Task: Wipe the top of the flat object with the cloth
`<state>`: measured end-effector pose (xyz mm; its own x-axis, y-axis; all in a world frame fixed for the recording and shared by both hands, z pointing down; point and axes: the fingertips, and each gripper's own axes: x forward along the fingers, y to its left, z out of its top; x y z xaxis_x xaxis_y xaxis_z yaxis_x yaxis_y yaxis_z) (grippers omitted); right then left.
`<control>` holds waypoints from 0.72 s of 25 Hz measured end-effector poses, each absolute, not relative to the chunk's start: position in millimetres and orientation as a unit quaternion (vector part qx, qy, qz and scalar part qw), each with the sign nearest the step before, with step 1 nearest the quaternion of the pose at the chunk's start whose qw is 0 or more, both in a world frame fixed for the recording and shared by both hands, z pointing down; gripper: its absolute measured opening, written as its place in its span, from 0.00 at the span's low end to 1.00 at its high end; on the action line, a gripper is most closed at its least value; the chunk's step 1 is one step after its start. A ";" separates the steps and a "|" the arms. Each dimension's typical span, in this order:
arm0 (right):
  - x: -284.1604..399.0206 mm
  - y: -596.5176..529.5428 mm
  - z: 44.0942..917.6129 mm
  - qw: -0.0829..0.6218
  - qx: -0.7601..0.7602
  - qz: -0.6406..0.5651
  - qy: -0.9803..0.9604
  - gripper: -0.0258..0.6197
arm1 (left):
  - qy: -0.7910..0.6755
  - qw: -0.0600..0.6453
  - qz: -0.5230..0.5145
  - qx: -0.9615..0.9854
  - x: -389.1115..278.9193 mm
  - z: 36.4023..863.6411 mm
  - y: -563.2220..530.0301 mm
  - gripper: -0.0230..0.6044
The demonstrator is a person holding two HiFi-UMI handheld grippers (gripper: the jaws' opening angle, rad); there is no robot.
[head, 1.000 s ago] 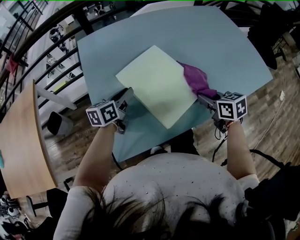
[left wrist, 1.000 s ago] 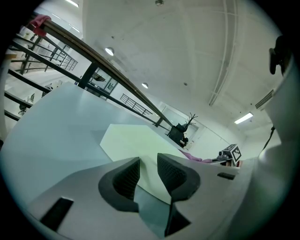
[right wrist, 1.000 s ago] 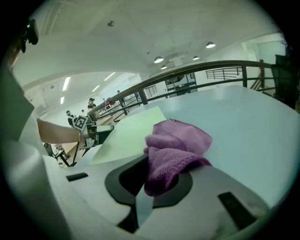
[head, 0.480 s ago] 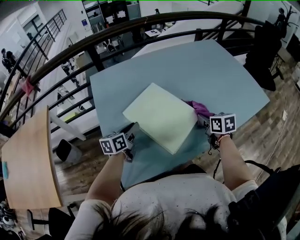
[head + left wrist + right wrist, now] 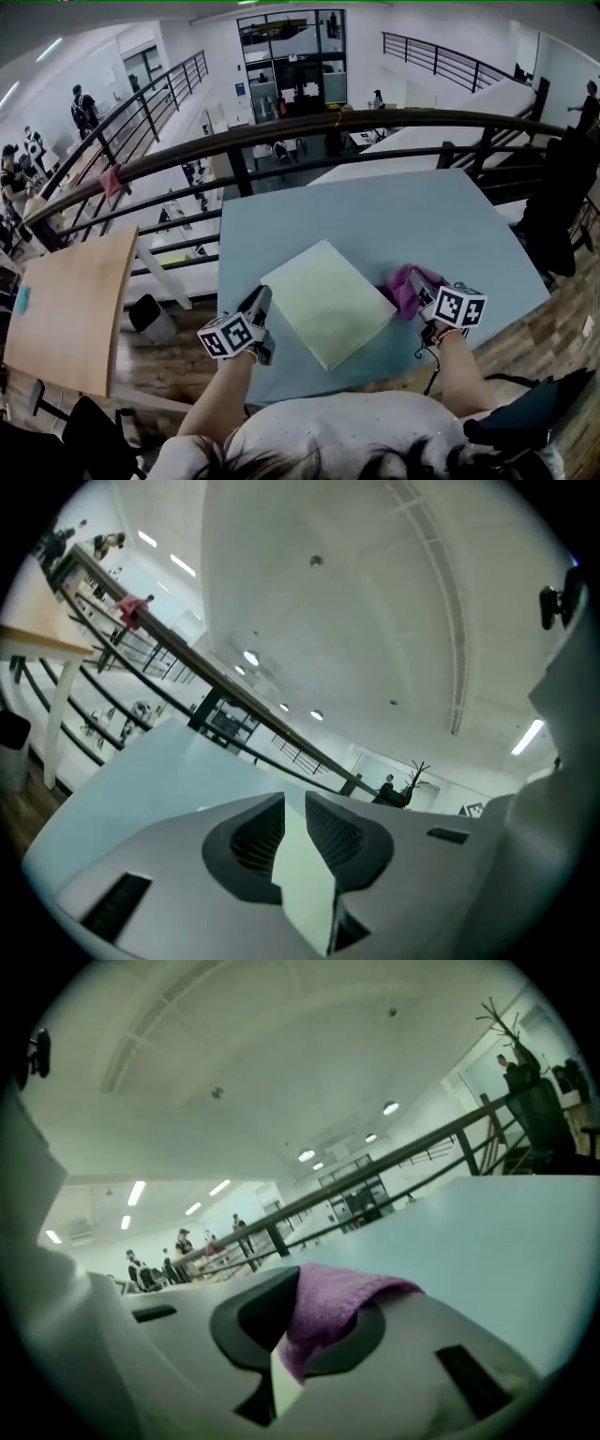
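Observation:
A pale yellow-green flat object (image 5: 323, 300) lies on the blue-grey table (image 5: 375, 216). My left gripper (image 5: 258, 302) is at its left edge, and its jaws are closing on that edge. In the left gripper view, the pale flat object (image 5: 305, 883) fills the narrow gap between the left gripper's (image 5: 292, 827) jaws. A purple cloth (image 5: 405, 286) sits at the flat object's right edge, bunched up in my right gripper (image 5: 419, 291). The right gripper view shows the cloth (image 5: 333, 1307) clamped in the right gripper (image 5: 309, 1326), its folds spilling over one jaw.
A dark curved railing (image 5: 281, 141) runs just beyond the table's far edge, with an open drop behind it. A wooden table (image 5: 75, 309) stands at the left. A dark coat or chair (image 5: 562, 206) stands off the table's right side.
The head camera has tilted up, so the table sits lower and more of the hall shows. Both grippers stay at the flat object's edges. The cloth now sits beside its right edge.

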<state>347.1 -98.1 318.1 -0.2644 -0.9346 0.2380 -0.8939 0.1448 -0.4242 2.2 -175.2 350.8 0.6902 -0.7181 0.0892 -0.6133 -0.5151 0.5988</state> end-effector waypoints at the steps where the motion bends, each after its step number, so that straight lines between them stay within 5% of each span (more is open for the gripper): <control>1: 344.8 -99.9 293.2 0.072 -0.589 -0.229 0.772 0.07 | -0.387 0.291 -0.103 0.869 9.5 330.4 -169.1 0.13; 5: 331.4 -88.5 201.2 0.134 -0.525 -0.149 0.827 0.07 | -0.360 0.267 -0.168 0.878 53.5 254.1 -134.2 0.10; 6: 329.1 -82.7 185.5 0.128 -0.517 -0.127 0.836 0.07 | -0.354 0.260 -0.177 0.881 63.7 239.2 -124.9 0.03; 18: 359.5 4.0 163.9 0.036 -0.492 -0.042 0.869 0.07 | -0.379 0.224 -0.198 0.876 135.6 202.1 -20.6 0.03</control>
